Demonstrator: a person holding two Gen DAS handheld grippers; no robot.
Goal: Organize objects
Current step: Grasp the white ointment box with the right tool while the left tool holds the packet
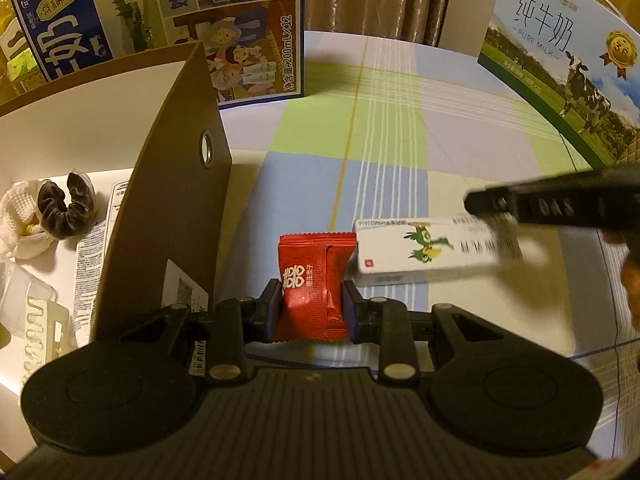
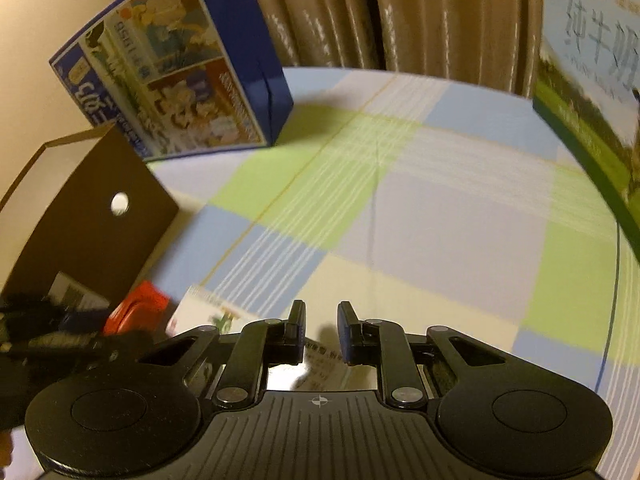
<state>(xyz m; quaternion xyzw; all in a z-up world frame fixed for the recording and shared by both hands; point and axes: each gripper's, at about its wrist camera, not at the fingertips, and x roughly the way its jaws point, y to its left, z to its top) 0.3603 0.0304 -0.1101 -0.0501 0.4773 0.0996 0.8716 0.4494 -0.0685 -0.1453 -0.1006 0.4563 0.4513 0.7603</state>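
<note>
Left wrist view: left gripper [image 1: 311, 307] fingers clamped on red foil snack packet [image 1: 311, 280], held above checked cloth surface [image 1: 384, 152], just beside brown cardboard box wall [image 1: 168, 216]. White flat carton with green bird print [image 1: 424, 252] just right of packet, under right gripper [image 1: 520, 208].

Right wrist view: right gripper [image 2: 321, 330] fingers narrowly parted, gripping nothing. White carton [image 2: 208, 312] low left of fingers, partly hidden.

Recommended: lift packet over box wall; release inside only.
</note>
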